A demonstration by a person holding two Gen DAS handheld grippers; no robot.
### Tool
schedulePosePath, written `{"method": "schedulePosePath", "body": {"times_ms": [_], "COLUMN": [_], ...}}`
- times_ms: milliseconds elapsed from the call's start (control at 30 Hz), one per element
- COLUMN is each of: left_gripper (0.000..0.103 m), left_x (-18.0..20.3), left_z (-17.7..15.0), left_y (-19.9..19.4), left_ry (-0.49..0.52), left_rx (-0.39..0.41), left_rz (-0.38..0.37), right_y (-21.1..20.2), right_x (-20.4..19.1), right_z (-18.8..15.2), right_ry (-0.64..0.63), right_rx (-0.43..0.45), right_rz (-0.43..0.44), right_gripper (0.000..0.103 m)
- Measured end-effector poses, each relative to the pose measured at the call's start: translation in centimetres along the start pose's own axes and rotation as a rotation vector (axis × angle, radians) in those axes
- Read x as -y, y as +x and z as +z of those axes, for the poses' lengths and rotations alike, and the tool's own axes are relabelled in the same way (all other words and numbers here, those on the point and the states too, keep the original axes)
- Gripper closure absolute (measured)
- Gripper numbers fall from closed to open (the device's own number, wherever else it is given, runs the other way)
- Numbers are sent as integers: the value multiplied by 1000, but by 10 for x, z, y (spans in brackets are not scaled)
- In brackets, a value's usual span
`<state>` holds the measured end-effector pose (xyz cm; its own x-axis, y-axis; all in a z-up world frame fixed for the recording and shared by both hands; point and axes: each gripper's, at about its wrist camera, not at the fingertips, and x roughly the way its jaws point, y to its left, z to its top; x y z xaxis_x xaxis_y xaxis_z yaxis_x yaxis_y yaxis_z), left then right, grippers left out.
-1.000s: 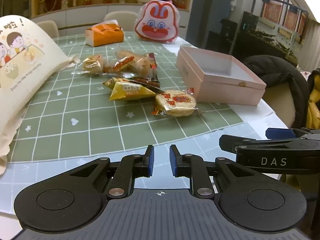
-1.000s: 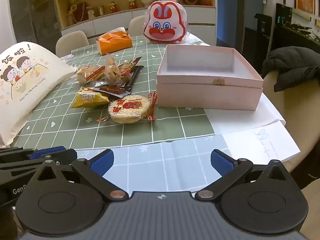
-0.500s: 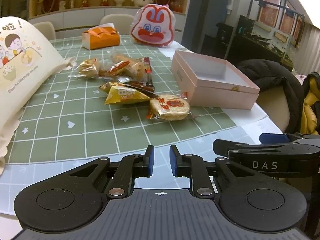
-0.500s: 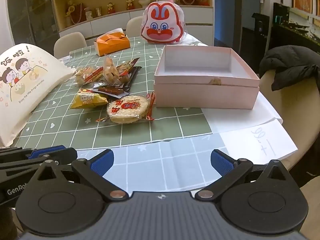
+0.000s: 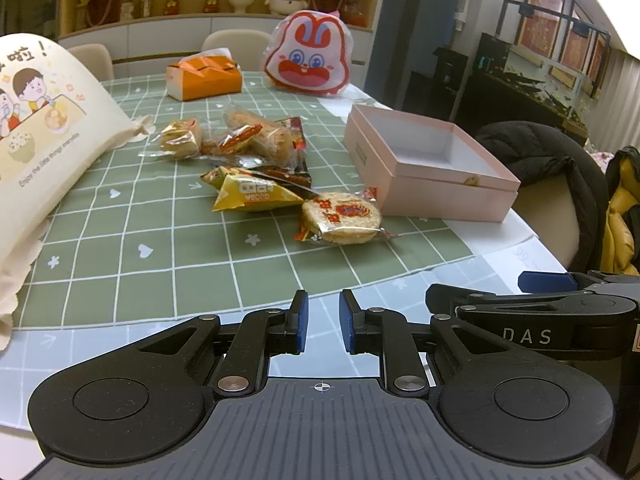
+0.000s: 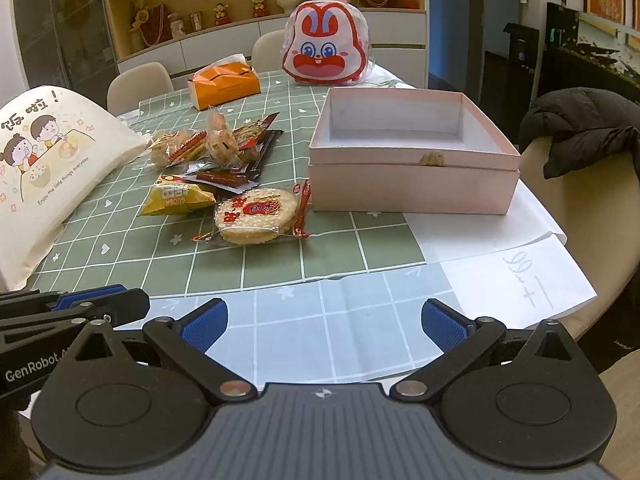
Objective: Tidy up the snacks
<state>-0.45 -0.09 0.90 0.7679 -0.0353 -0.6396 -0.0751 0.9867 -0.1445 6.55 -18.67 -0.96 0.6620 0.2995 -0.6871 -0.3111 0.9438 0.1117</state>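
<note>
Several wrapped snacks lie on the green checked tablecloth (image 5: 120, 248): a round rice cracker (image 5: 341, 218) (image 6: 256, 221) nearest me, a yellow triangular packet (image 5: 252, 196) (image 6: 178, 199), dark bars (image 6: 224, 178) and a heap of clear-wrapped cakes (image 5: 240, 140) (image 6: 208, 144) behind. To their right stands an open pink box (image 5: 428, 168) (image 6: 412, 160) with nothing inside. My left gripper (image 5: 323, 322) hovers over the near table edge, shut with only a narrow gap and nothing in it. My right gripper (image 6: 323, 326) stands wide open beside it, also holding nothing.
A cream cartoon-printed bag (image 5: 36, 132) (image 6: 52, 168) lies at the left. An orange tissue box (image 5: 204, 78) and a rabbit-faced pouch (image 5: 308, 58) (image 6: 326, 50) sit at the far end. White paper (image 6: 516, 276) hangs over the near right edge. Chairs with a dark jacket (image 6: 580, 128) stand to the right.
Both views have shifted only slightly; the snacks, the box and both grippers' jaws stand as before.
</note>
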Motion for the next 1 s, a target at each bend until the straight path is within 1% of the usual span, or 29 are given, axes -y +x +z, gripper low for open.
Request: {"method": "schedulePosePath", "body": {"times_ms": [1000], "left_gripper": [82], "left_x": [1], "left_z": [-1], "left_y": [-1], "left_ry": [-4], "left_rx": [-2], "left_rz": [-1], "right_y": [-2], "right_x": [2], "right_z": [0], "right_ry": [13], "right_rx": [3], "right_rz": [2], "right_gripper": [0]}}
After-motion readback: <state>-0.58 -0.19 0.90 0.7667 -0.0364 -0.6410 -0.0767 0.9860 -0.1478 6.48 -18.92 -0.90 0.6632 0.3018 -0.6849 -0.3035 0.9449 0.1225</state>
